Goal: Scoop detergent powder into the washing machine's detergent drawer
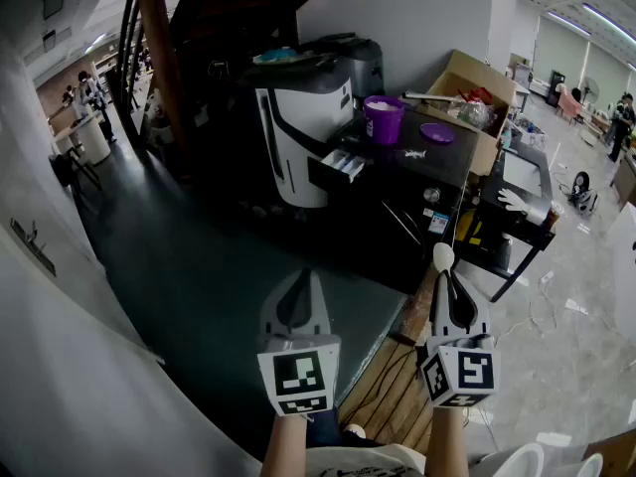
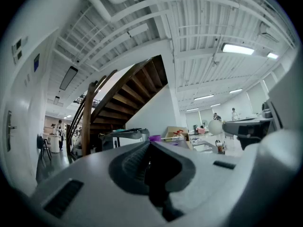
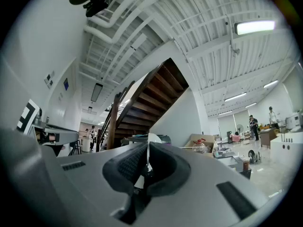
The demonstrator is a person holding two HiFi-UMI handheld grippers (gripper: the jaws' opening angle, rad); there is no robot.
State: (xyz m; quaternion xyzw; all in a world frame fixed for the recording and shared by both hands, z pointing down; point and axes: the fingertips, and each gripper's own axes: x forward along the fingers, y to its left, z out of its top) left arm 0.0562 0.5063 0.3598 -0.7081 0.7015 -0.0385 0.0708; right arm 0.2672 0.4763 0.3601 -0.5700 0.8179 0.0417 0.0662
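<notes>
Premises: a large open hall with white walls, a dark floor [image 1: 199,266] below your left gripper, a pale glossy floor off to your right, and ribbed ceiling panels with strip lights overhead. Item, staircase [image 1: 159,28]: dark wood, curved, far ahead and left of both grippers. Item, washing machine [image 1: 298,132]: white body with a black top, well ahead of your left gripper [image 1: 301,284] and slightly right of its line. Item, black table [image 1: 447,167]: just beside the machine, ahead of your right gripper [image 1: 449,278]. Item, cardboard box [image 1: 475,78]: open, at the table's far end, beyond the right gripper. Item, purple tub [image 1: 384,119]: on the table, lid off, white detergent powder [image 1: 382,103] showing at the top, well apart from both grippers. Item, detergent drawer [image 1: 343,164]: pulled out of the machine's front, on the near side of the tub, with nothing touching it. Item, purple lid [image 1: 437,132]: flat on the table, right of the tub. Item, left gripper [image 2: 150,146]: the jaws are pressed together with nothing between them, held low and close to you. Item, right gripper [image 3: 147,151]: the jaws are closed on the thin handle of a white scoop [image 3: 154,137], whose rounded bowl [image 1: 443,257] stands up past the fingertips, pointing toward the table, well short of the tub and drawer.
</notes>
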